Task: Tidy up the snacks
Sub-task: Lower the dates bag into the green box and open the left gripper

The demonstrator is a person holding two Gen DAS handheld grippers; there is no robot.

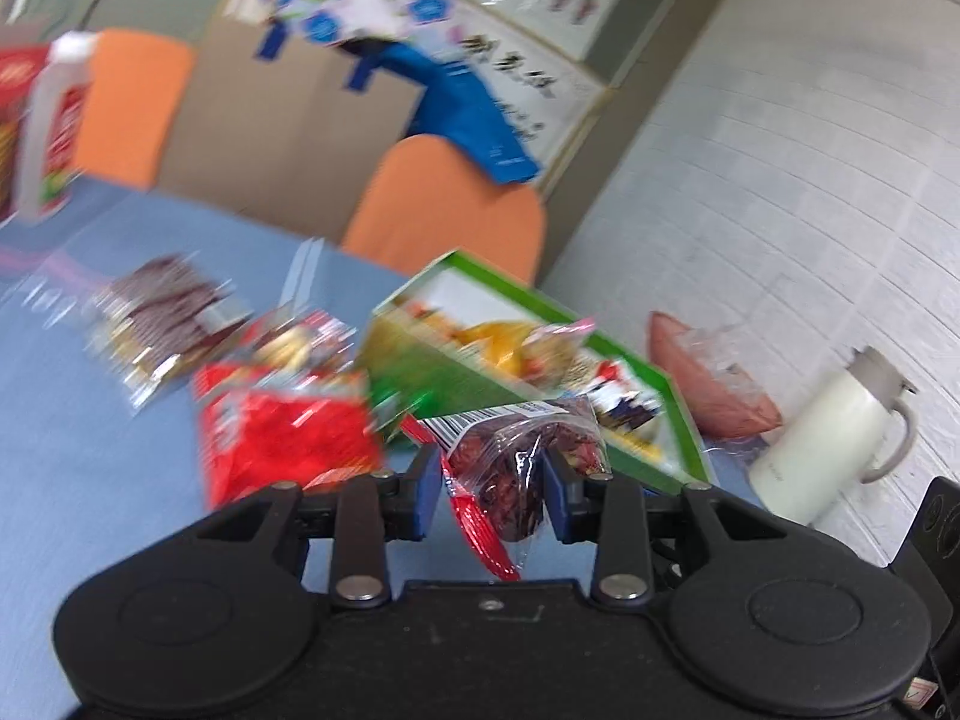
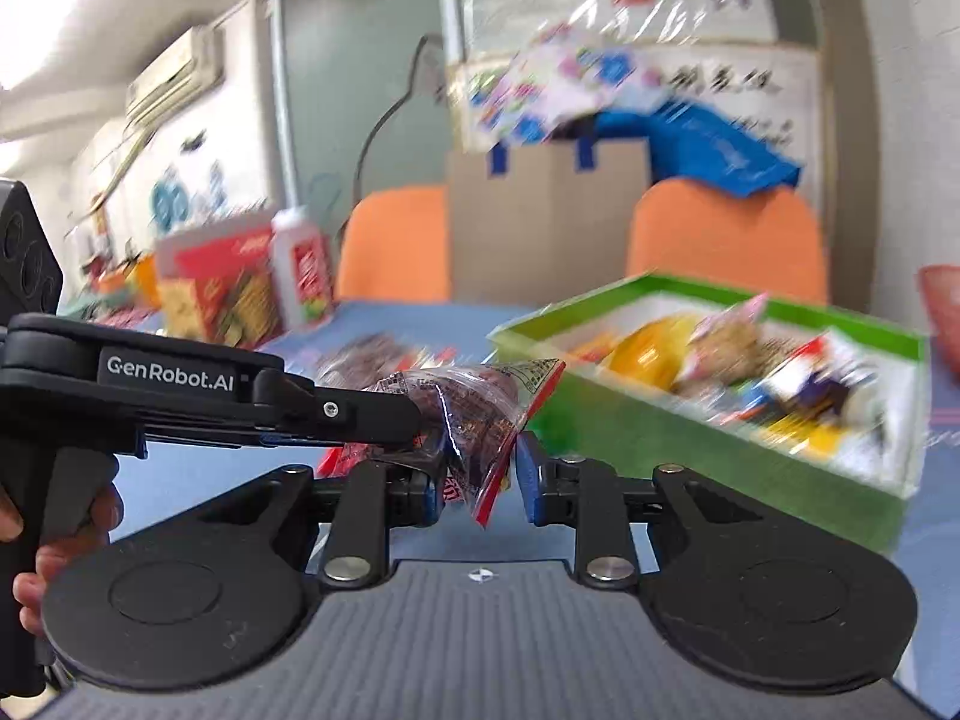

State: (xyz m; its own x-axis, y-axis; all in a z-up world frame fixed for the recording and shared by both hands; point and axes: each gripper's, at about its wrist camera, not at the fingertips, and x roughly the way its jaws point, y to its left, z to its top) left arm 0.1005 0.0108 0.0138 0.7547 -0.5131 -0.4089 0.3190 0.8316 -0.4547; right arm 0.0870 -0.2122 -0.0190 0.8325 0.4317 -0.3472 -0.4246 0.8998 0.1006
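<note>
Held item: a clear crinkly plastic packet of dark red-brown dried snacks with a red sealed edge (image 1: 510, 468) is pinched between the blue pads of the left tongs (image 1: 492, 483), clear of the blue table (image 1: 72, 420).
Right tongs: the right tongs (image 2: 477, 474) are narrowed around the lower corner of the same packet (image 2: 480, 414); whether both pads press on it cannot be told through the blur.
Destination: a green-walled cardboard tray with a white inside (image 2: 708, 420), already loaded with mixed snack packets, is seen just beyond the tongs.
Handling: the packet is judged light, soft and slippery; its contents are judged brittle, so a gentle pinch is advised.
Grip point: the flat sealed edge is judged the safest hold.
</note>
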